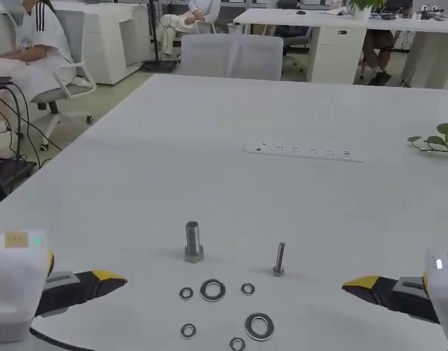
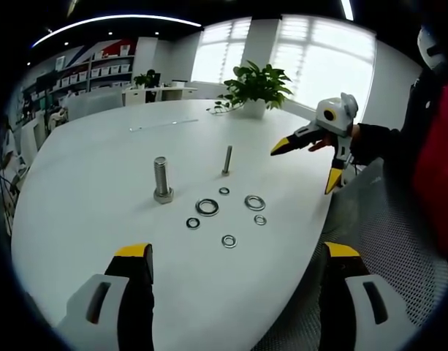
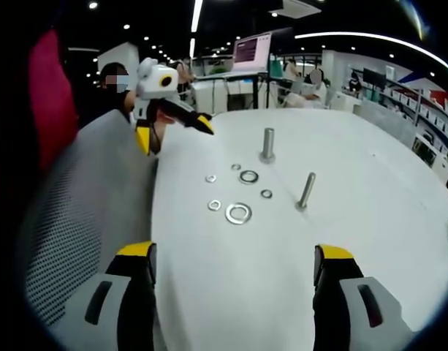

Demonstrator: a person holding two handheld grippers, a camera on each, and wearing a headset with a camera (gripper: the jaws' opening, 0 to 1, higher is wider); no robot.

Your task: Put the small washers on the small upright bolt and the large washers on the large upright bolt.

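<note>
On the white table [image 1: 231, 183] the large bolt [image 1: 193, 241] stands upright, with the thin small bolt [image 1: 280, 259] upright to its right. Two large washers [image 1: 213, 290] [image 1: 259, 326] and several small washers [image 1: 185, 293] lie flat just in front of the bolts. My left gripper [image 1: 99, 281] hovers at the near left, open, nothing between its jaws [image 2: 237, 252]. My right gripper [image 1: 362, 285] hovers at the near right, also open and holding nothing [image 3: 234, 252]. In the left gripper view the bolts [image 2: 161, 179] [image 2: 227, 159] and washers [image 2: 207, 207] lie ahead.
A flush power strip [image 1: 304, 151] sits mid-table and a small plant [image 1: 435, 139] at the right edge. Office chairs [image 1: 231, 55] and seated people are beyond the far edge. A grey mesh chair back [image 3: 85, 219] is close to the table's near edge.
</note>
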